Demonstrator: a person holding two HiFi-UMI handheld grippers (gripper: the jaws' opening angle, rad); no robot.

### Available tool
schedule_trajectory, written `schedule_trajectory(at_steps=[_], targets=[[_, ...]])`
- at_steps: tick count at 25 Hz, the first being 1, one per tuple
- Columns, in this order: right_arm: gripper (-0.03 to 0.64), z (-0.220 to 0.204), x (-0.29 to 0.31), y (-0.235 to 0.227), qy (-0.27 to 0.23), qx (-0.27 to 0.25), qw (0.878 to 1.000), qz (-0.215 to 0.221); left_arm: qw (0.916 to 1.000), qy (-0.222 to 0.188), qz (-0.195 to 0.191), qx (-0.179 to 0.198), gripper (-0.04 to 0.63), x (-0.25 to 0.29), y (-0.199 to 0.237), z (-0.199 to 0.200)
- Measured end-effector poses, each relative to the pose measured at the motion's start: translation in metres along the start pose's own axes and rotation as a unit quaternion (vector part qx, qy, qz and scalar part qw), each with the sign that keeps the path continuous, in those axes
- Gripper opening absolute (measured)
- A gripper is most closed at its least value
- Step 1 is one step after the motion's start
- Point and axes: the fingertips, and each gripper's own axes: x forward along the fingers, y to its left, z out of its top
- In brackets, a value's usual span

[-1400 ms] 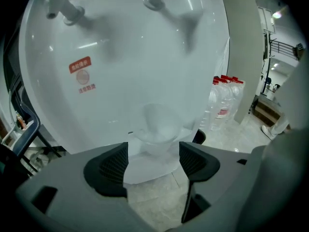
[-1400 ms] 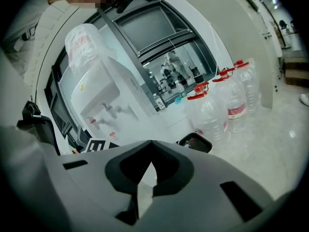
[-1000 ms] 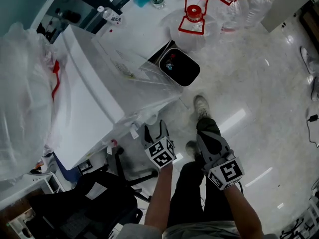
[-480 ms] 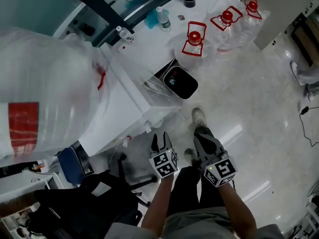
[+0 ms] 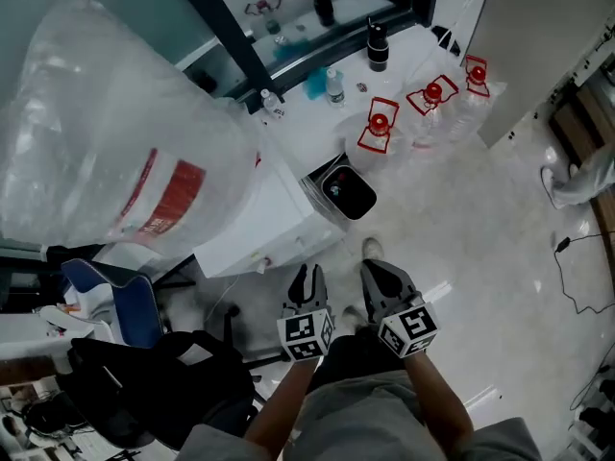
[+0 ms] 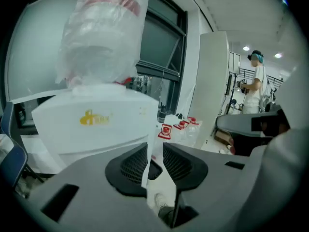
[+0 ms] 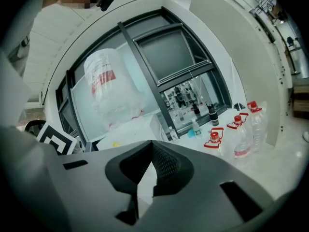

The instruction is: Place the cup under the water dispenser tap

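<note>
Cup is not showing in any view, so where it is sitting cannot be told; neither gripper is carrying it. From the head view, the water dispenser (image 5: 264, 224) is standing at about ten o'clock from the two grippers. A big plastic-wrapped bottle (image 5: 115, 142) is sitting on top of it, with a black bin (image 5: 348, 192) at twelve o'clock and red-capped bottles (image 5: 377, 131) beyond at one o'clock. The left gripper (image 5: 308, 275) is pointing toward the dispenser. Its jaws have just been closing and are standing a narrow gap apart with nothing between them. The right gripper (image 5: 378, 271) is hanging at its three o'clock, jaws meeting at the tips, empty. Judging from this, the step in hand is finding the cup. Doing it well is meaning spreading one gripper's jaws wide first, then taking the cup around its middle, gently and upright, before heading for the tap.
</note>
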Motion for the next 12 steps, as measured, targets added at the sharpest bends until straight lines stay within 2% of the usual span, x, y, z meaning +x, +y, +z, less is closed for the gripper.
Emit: schedule_trajectory(at_steps=[5,12], targets=[[0.009,0.037,-0.006,0.022,-0.012,-0.016,1.0,0.011,0.9995,-0.032,-0.006,0.002,0.091,-0.031,-0.004,0.051],[0.009,0.069,-0.01,0.051,-0.019,-0.033,0.999,0.035,0.9982,-0.054,-0.021,0.017,0.062,-0.062,-0.005,0.092]])
